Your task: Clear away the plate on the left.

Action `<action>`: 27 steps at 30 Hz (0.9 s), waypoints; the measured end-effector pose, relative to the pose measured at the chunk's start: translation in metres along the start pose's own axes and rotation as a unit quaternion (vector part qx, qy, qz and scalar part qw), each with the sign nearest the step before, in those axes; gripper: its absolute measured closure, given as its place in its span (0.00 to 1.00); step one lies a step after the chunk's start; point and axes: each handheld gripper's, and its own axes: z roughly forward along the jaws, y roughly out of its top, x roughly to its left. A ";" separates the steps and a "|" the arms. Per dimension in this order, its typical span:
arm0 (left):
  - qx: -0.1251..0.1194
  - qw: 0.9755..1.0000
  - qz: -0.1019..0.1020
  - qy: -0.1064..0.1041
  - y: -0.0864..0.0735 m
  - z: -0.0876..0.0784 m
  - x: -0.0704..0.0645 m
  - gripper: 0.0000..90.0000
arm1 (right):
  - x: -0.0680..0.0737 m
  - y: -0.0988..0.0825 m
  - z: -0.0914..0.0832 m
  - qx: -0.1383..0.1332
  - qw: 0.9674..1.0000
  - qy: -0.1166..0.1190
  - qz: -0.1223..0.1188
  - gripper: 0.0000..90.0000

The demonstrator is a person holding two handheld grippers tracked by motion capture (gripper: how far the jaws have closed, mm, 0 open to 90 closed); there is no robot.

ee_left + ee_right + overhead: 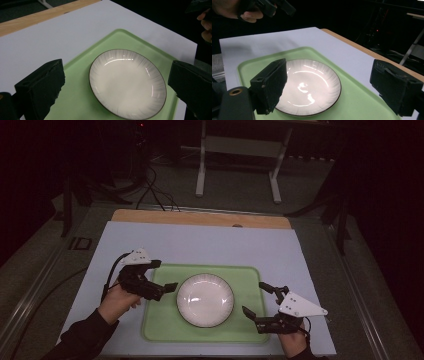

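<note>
A white plate with a thin dark rim (pixel 205 300) sits empty in the middle of a pale green tray (pixel 160 322). My left gripper (pixel 164 275) hovers over the tray's left edge, open, its jaws pointing at the plate. At the tray's right edge my right gripper (pixel 255 298) is open too, facing the plate. In the left gripper view the plate (pixel 127 82) lies between and beyond the wide-apart jaws of the left gripper (pixel 117 70). The right gripper view shows the plate (pixel 309 85) on the tray (pixel 362 102) ahead of the right gripper (pixel 329 72). Nothing is held.
The tray rests on a white board (pixel 200 245) with a wooden table edge (pixel 200 218) behind it. Beyond the table stand a white metal frame (pixel 240 160) and floor cables (pixel 155 192). The person's other hand (pixel 249 13) appears across the tray.
</note>
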 end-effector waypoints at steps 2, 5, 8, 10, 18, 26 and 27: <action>-0.006 1.000 -0.003 0.001 -0.002 -0.006 0.000 0.01 | 0.000 0.000 0.000 0.001 1.000 0.000 0.000 0.16; -0.018 1.000 -0.003 0.006 -0.006 -0.013 0.001 0.01 | 0.000 0.000 0.001 0.002 1.000 0.001 0.000 0.16; -0.021 1.000 0.004 0.018 -0.012 -0.018 0.002 0.01 | 0.000 0.000 0.001 0.002 1.000 0.000 0.001 0.16; -0.026 0.999 0.007 0.022 -0.016 -0.020 0.003 0.01 | 0.000 0.000 0.001 0.002 1.000 0.000 0.001 0.16; -0.041 0.999 0.004 0.015 -0.034 -0.028 0.009 0.01 | 0.000 -0.001 0.003 0.004 1.000 0.000 0.000 0.16; -0.036 0.999 -0.001 0.016 -0.052 -0.032 0.010 0.01 | 0.000 -0.001 0.004 0.007 1.000 -0.001 0.000 0.16; -0.036 0.999 -0.001 0.022 -0.055 -0.032 0.010 0.01 | 0.000 -0.001 0.004 0.007 1.000 -0.001 0.000 0.16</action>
